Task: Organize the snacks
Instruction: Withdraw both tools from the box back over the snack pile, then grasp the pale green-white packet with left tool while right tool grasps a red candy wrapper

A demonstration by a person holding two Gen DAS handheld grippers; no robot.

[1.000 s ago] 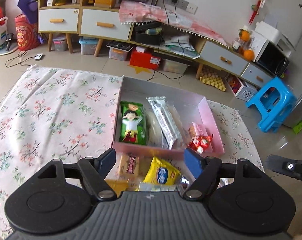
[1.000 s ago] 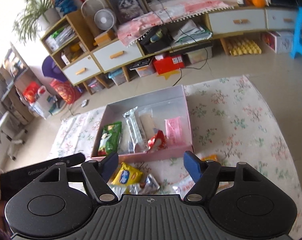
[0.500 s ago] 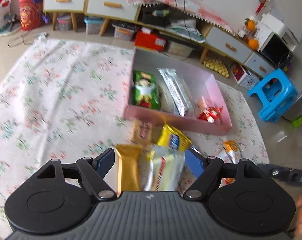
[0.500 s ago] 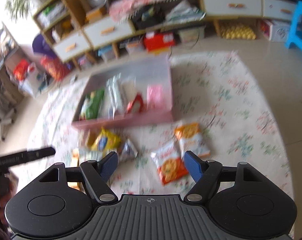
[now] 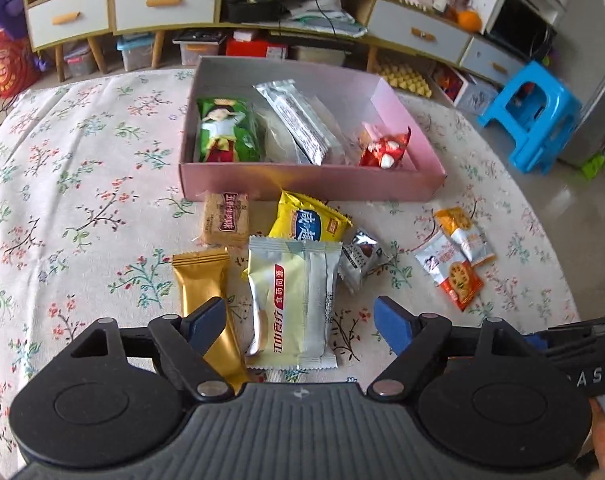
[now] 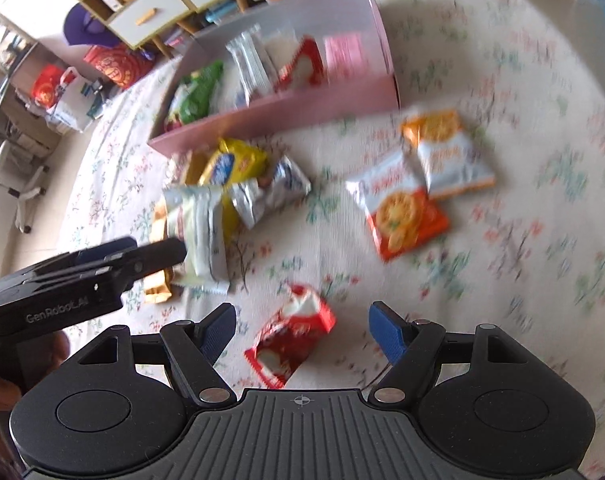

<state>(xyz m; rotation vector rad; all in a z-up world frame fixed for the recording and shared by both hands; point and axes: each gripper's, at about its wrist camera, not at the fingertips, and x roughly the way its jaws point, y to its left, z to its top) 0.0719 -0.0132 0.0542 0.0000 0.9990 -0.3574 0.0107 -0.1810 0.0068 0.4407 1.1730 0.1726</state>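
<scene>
Both tools have dropped closer to the bench. The left tool (image 5: 300, 322), jaws opening, brackets a pale-green packet (image 5: 290, 304); the right tool (image 6: 302, 330) hangs open around a red packet (image 6: 290, 340). The pink box (image 5: 310, 186) lies beyond.

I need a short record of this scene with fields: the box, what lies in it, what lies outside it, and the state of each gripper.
box: pink box, open, on the floral cloth
inside: green packet, silver packet, red candy packet
outside, near box: brown biscuit, yellow packet, gold bar, pale green packet
outside, right: two orange packets
left gripper: opening, above pale green packet, no grip
right gripper: open, red packet between the fingers, not pressed
</scene>
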